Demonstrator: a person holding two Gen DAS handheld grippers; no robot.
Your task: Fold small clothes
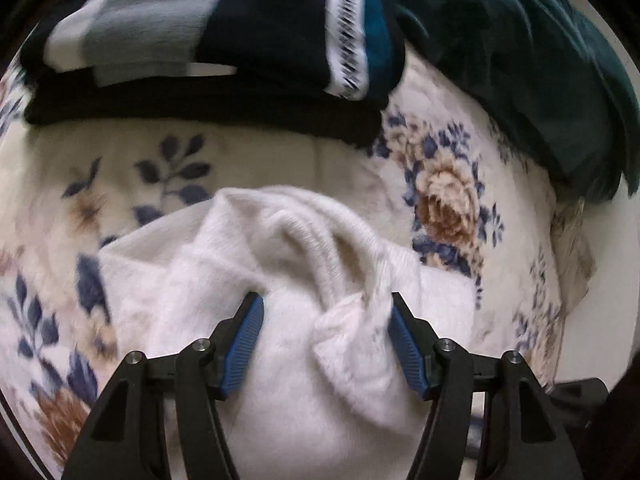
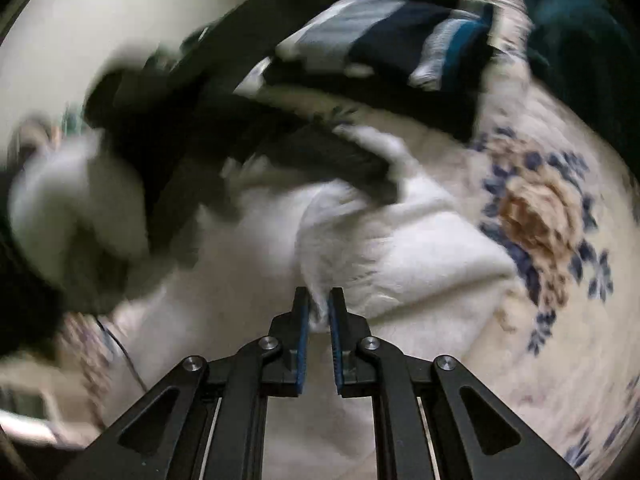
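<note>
A fluffy white garment (image 1: 280, 360) lies crumpled on a floral blanket (image 1: 444, 200), its ribbed neck opening facing up. My left gripper (image 1: 322, 312) points down into it, jaws held wide with a thick bunch of the white fabric filling the gap and touching both blue pads. The right wrist view shows the same white garment (image 2: 420, 248). There my right gripper (image 2: 318, 300) is nearly closed, pinching a thin edge of the cloth at its tips. The left gripper (image 2: 380, 180) shows as a dark blur reaching onto the cloth at upper left.
A stack of folded dark, grey-striped and blue-patterned clothes (image 1: 208, 48) sits at the blanket's far side. A dark teal garment (image 1: 520, 64) lies heaped at the far right. The blanket's edge (image 1: 576, 264) drops off on the right.
</note>
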